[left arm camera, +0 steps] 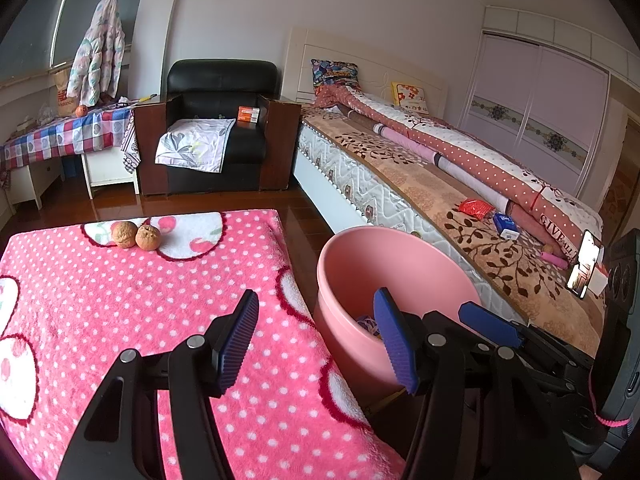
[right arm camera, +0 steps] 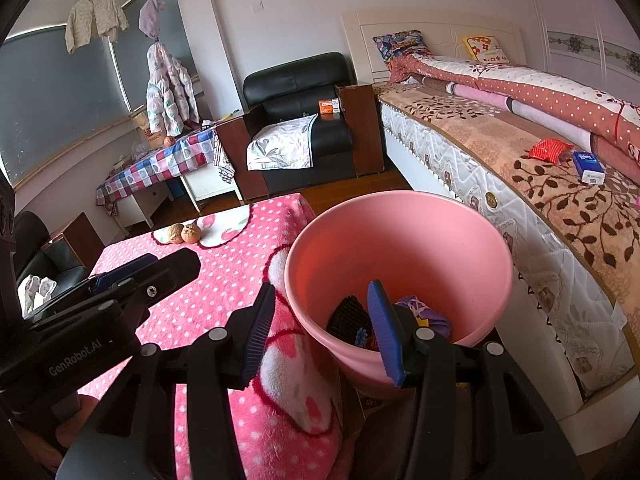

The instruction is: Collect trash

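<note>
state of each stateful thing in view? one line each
Left gripper: open, empty.
Right gripper: open, empty.
Bucket: upright, some trash inside.
Walnuts: two, touching, on the pink blanket.
Red wrapper: on the bed.
Blue box: on the bed.

Table top: pink dotted blanket — bare across its middle and near part.
Obstacle on table: two walnuts, touching, at the far edge.
Right of table: pink bucket stands just beside the blanket's edge; mouth open from above, litter only at the bottom.
Right flank: bed runs close along the bucket — narrow gap.
Far side: open wooden floor before the black armchair.
</note>
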Motion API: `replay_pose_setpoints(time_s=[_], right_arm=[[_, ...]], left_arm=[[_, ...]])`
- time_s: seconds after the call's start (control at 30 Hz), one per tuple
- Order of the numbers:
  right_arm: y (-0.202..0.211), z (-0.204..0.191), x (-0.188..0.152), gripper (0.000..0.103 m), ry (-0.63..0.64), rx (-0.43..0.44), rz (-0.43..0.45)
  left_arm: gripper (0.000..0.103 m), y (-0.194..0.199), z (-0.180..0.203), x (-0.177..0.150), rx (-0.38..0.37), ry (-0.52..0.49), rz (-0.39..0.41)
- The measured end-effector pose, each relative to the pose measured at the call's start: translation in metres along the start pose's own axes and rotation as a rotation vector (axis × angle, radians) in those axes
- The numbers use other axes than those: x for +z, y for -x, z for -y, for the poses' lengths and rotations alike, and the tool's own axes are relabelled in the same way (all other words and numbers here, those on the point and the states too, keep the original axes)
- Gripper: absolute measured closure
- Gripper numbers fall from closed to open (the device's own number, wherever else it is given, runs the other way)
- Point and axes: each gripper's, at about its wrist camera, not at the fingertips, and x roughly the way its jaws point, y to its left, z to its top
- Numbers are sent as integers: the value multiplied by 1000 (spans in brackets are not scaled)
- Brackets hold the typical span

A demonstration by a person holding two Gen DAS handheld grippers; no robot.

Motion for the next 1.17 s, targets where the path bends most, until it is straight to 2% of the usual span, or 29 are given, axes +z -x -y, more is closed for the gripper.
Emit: replay_pose_setpoints(time_s=[1.17], right_arm=[[-8, 4, -8, 54, -5, -3, -17]], left_arm=[[44, 0, -2, -4, 9, 8, -24]])
